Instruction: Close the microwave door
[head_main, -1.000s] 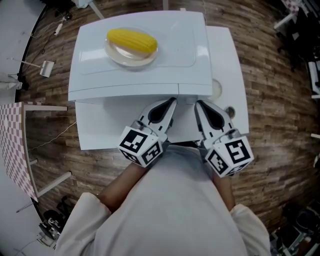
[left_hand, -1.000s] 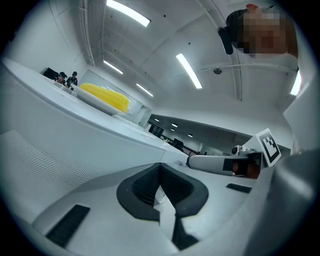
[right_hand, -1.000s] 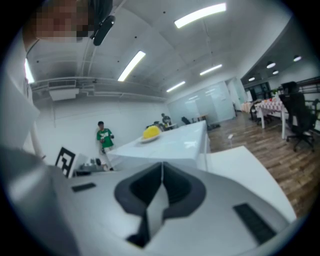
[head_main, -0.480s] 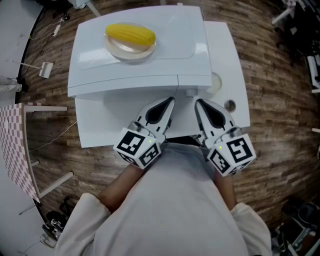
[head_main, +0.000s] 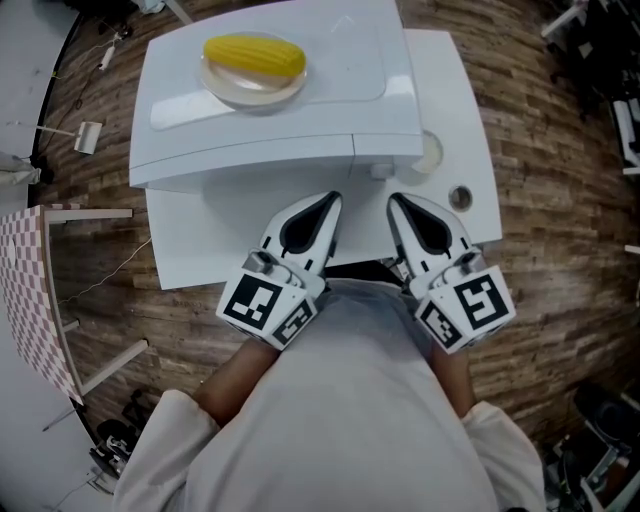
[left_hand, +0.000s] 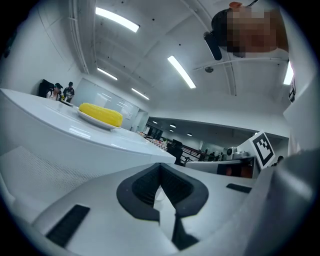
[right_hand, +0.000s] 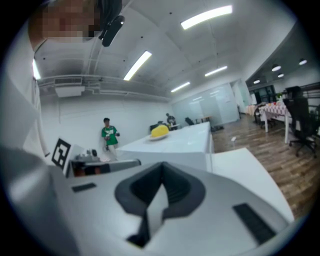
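A white microwave (head_main: 270, 110) stands on a white table (head_main: 462, 120), seen from above; its front face and door are hidden from this angle. On its top a yellow corn cob (head_main: 254, 56) lies on a round plate (head_main: 252, 88). My left gripper (head_main: 328, 200) and right gripper (head_main: 393, 202) are side by side just in front of the microwave's front edge, both shut and holding nothing. The left gripper view shows its shut jaws (left_hand: 160, 172) beside the microwave (left_hand: 55, 145), with the corn cob (left_hand: 101, 114) on top. In the right gripper view the shut jaws (right_hand: 161, 172) point past the microwave (right_hand: 180, 142).
On the table right of the microwave lie a pale round disc (head_main: 430, 155) and a small round metal piece (head_main: 460, 197). A checkered cloth (head_main: 28, 290) hangs at the left over the wooden floor (head_main: 560, 200). A person in green (right_hand: 108, 134) stands far off.
The microwave has slid up in the head view, so both gripper tips now stand a little farther back from its front edge. Both grippers stay shut.
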